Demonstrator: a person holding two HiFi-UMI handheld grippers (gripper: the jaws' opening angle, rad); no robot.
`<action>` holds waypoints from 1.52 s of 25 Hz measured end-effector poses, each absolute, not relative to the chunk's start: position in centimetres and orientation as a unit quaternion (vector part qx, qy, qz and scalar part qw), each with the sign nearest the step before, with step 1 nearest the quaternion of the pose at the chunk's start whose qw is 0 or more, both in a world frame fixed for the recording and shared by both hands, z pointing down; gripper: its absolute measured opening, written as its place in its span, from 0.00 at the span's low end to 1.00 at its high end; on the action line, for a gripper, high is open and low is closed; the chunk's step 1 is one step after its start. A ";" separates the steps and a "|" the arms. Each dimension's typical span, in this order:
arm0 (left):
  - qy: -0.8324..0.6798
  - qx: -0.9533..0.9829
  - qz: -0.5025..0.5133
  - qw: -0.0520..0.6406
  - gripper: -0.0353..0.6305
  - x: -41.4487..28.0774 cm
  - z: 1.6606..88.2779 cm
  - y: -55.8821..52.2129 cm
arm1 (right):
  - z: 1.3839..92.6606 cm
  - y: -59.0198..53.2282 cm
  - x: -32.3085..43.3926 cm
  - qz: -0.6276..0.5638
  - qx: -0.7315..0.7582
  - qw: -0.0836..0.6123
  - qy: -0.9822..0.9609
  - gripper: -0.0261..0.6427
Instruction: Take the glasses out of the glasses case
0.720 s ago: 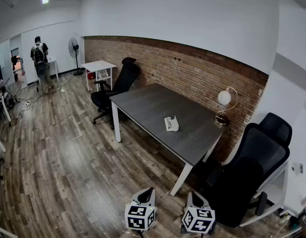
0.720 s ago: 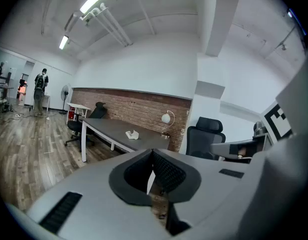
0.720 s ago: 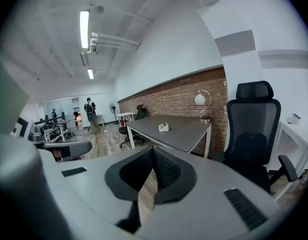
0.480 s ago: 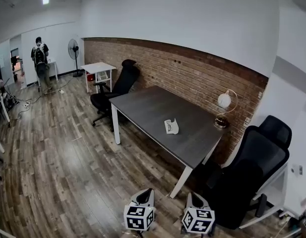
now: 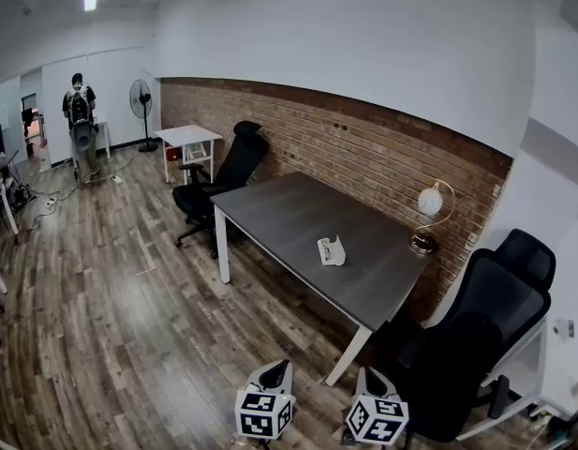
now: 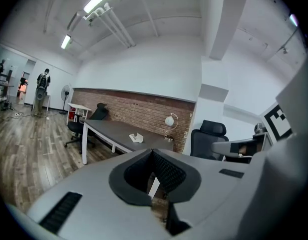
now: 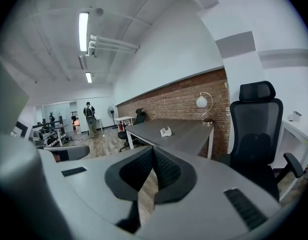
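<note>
A white glasses case [image 5: 332, 250] lies open on the dark grey table [image 5: 289, 214], well away from both grippers. I cannot make out glasses in it at this distance. My left gripper [image 5: 274, 374] and right gripper [image 5: 372, 381] hang low over the wooden floor, in front of the table's near corner. Both are shut with nothing between the jaws. In the left gripper view the case [image 6: 136, 138] shows far beyond the shut left gripper [image 6: 153, 153]. The right gripper view shows the case [image 7: 165, 131] small on the table past the right gripper [image 7: 153, 150].
A globe lamp [image 5: 427, 204] stands at the table's far right corner by the brick wall. One black office chair [image 5: 481, 331] is right of the table, another [image 5: 223, 169] at its far end. Further back are a white side table [image 5: 187, 135], a fan [image 5: 140, 97] and a person [image 5: 80, 112].
The head view has shifted a little, so the table and case sit slightly lower and further right. Both grippers stay low at the bottom edge, still shut.
</note>
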State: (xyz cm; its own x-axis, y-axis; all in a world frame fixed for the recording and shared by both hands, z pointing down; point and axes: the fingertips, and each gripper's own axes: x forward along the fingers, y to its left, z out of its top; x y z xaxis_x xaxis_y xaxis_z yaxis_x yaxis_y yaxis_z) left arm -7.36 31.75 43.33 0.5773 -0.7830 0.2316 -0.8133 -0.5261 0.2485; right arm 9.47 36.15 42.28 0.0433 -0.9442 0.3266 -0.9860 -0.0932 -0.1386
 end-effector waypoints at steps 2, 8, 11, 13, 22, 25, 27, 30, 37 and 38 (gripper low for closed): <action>-0.453 0.875 0.051 0.165 0.08 -7.5 43.6 31.7 | 43.2 36.1 9.2 0.186 0.719 0.062 -0.667 0.09; -0.448 0.876 0.068 0.166 0.08 -7.4 44.8 30.5 | 44.9 34.5 9.3 0.214 0.713 0.058 -0.665 0.09; -0.456 0.872 0.068 0.167 0.08 -7.4 45.1 28.7 | 45.5 32.7 9.9 0.220 0.712 0.055 -0.665 0.09; -0.463 0.868 0.068 0.165 0.08 -7.2 45.2 27.3 | 45.9 31.2 10.4 0.225 0.709 0.055 -0.666 0.09; -0.485 0.857 0.050 0.165 0.08 -4.3 44.5 18.4 | 44.4 22.3 13.0 0.205 0.695 0.059 -0.686 0.09; -0.487 0.858 0.046 0.156 0.08 -2.6 43.7 15.8 | 43.8 19.5 14.8 0.199 0.695 0.061 -0.688 0.09; -0.488 0.858 0.046 0.156 0.08 -1.7 43.6 14.2 | 43.6 18.0 15.8 0.198 0.695 0.061 -0.688 0.09; -0.490 0.856 0.047 0.160 0.08 -0.4 43.6 12.0 | 43.4 15.9 17.4 0.199 0.696 0.060 -0.688 0.09; -0.502 0.850 0.049 0.152 0.08 2.8 43.5 7.5 | 43.4 11.0 21.0 0.200 0.689 0.051 -0.695 0.09; -0.503 0.850 0.051 0.148 0.08 3.1 43.5 7.1 | 43.6 10.5 21.3 0.202 0.686 0.050 -0.697 0.09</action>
